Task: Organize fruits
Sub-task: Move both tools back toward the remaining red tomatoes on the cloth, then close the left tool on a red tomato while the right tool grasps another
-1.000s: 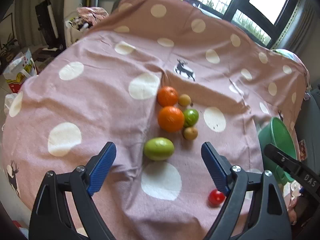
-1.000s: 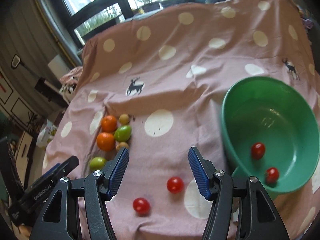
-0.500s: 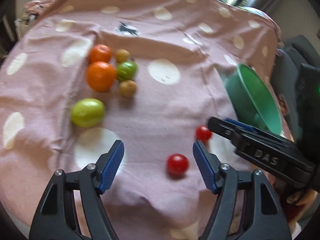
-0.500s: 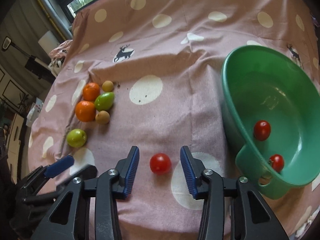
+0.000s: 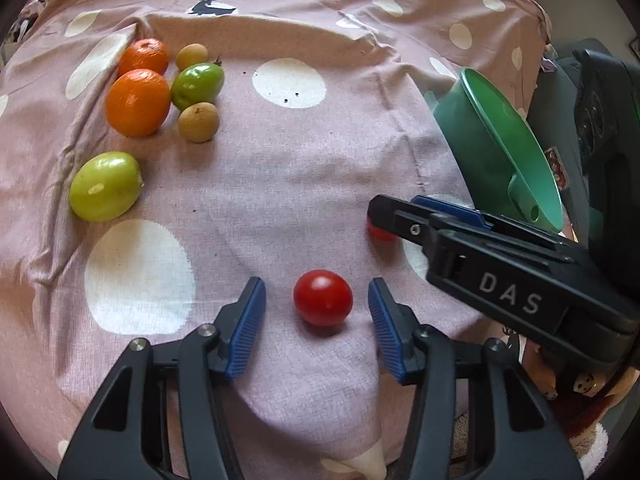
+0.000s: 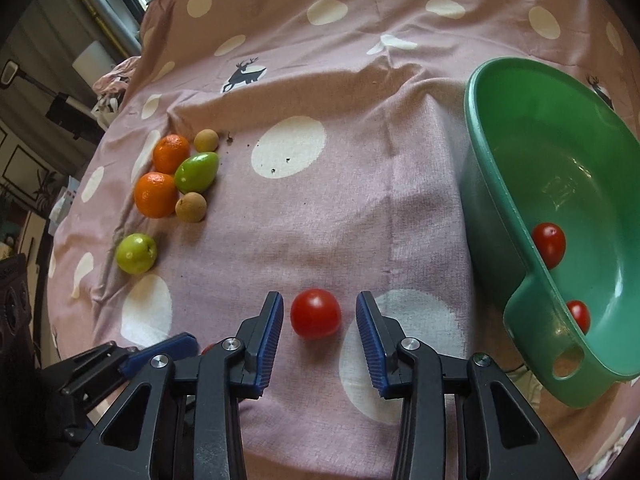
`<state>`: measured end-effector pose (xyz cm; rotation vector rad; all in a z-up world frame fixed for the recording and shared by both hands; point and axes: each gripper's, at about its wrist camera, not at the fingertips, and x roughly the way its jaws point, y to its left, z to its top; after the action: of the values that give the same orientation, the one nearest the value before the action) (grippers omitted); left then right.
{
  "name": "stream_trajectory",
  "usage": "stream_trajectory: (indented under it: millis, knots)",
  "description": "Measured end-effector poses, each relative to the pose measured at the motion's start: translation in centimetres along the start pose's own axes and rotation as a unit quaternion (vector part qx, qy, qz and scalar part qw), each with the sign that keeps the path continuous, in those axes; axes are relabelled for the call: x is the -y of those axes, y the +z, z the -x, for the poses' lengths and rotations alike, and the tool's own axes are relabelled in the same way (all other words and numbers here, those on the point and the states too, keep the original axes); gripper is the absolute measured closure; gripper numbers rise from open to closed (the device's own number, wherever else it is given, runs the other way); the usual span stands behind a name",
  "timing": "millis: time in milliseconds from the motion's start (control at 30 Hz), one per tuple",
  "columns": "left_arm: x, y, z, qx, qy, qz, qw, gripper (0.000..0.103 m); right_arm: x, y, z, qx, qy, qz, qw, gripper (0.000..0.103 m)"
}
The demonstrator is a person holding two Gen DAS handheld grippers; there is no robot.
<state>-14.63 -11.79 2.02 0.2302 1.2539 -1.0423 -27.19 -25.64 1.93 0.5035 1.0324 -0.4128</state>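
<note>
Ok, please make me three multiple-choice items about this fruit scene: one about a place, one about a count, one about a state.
1. Where is the green basin, seen from the right wrist camera?
A. On the right of the cloth
B. Far left, beside the oranges
C. Under the left gripper

2. How many cherry tomatoes lie inside the basin?
A. None
B. Two
C. Five

3. How is the cherry tomato in front of the right gripper?
A. Lifted high above the cloth
B. Resting on the cloth between the closing pads, not yet pressed
C. Cut into halves

Key: 1 A, the basin fills the right edge while the oranges lie left. 2 B, one tomato and another show inside. 3 B, a gap shows on both sides of the tomato.
</note>
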Motion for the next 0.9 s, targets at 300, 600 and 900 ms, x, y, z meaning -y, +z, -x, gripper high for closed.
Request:
stream_trajectory:
  millis: [300,600,900]
  knots:
    - [-0.3,0.4,-0.4,0.003,-0.01,0.014,0.9998,0.074,-0.8,0.0,-0.9,-0.01,-0.007,0.017,1.0,0.072]
    - [0.0,0.6,-0.7,0.01,-0.007,0.017,0.9998,0.073,-1.1,0.1,-1.3,-0.01,-0.008,0.023,1.0,0.073]
    - [-0.8,0.7,0.2,0.033,0.023,0.031,0.9987,0.074,-1.6,0.2,-1.6,-0.004,-0.002,0.021,1.0,0.073]
